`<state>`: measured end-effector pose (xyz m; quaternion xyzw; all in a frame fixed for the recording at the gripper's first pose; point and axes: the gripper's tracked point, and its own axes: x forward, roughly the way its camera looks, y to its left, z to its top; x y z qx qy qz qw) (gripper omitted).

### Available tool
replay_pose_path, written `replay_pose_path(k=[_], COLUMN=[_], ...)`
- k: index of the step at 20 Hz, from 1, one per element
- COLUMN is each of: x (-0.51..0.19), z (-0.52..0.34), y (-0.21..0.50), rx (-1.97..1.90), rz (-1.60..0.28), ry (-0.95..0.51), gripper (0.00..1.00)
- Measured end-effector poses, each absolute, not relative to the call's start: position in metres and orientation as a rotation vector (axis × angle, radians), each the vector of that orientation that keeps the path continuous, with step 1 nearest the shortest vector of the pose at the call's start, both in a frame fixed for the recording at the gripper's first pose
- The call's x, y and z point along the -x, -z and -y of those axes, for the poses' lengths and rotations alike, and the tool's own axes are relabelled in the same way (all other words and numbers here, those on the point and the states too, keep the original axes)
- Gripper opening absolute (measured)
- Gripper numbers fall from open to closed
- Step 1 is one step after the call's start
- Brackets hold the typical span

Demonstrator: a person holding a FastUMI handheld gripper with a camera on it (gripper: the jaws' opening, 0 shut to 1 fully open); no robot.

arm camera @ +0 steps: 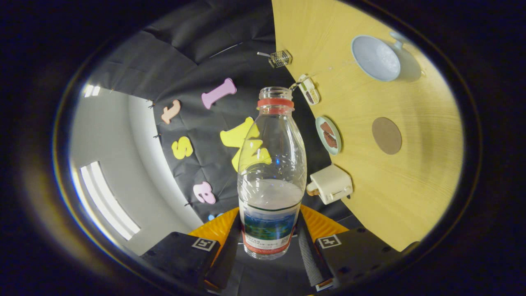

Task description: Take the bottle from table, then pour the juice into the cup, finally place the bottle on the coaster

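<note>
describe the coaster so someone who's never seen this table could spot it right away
Start at the wooden table, beyond the bottle held between the gripper fingers. The coaster lies between the blue cup and the small plate: a flat, plain brown disc, bare.

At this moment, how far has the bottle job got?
Done: the bottle is off the table, held between the gripper fingers, cap off. In hand: the view is tilted, so it is being turned toward the cup; no liquid is leaving the mouth yet, and I cannot tell whether the cup holds any. Left: the pour, then setting it on the coaster.
</note>
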<state>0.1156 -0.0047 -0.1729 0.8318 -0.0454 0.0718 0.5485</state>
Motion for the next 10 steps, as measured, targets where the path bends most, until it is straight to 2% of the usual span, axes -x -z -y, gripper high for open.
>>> replay_pose_path(k=[10], x=[-0.1163], z=[0.0005], y=[0.1649], rx=[-2.039], rz=[0.092], ry=[-0.169], gripper=[0.74])
